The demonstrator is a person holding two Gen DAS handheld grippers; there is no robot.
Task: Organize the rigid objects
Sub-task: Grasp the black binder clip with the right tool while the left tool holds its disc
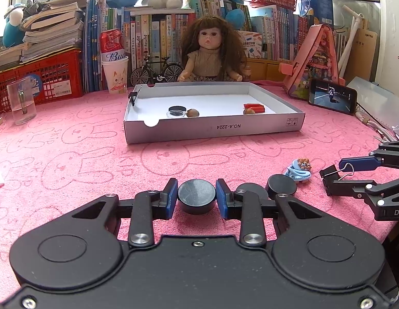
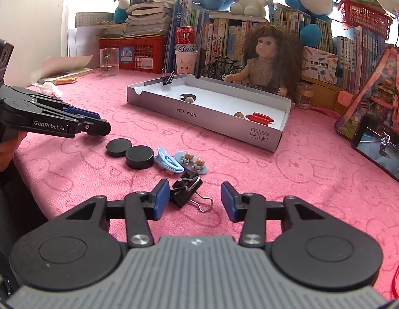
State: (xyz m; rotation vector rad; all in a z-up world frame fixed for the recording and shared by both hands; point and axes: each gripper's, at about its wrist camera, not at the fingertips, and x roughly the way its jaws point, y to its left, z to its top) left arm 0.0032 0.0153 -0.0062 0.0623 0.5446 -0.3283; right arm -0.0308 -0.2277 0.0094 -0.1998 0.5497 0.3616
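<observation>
Currently: your left gripper (image 1: 196,197) jaws clamped on black disc (image 1: 196,197), low over pink surface (image 1: 83,159).
Your right gripper (image 2: 195,199) jaws apart; binder clip (image 2: 185,190) lies between, near box (image 2: 199,118).

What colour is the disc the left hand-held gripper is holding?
Black disc, clearest in the left wrist view.

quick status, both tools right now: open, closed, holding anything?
Left tool: closed on a round black puck-shaped disc.
Right tool: open; black metal binder clip lies on the cloth between its fingers, not gripped.
</observation>
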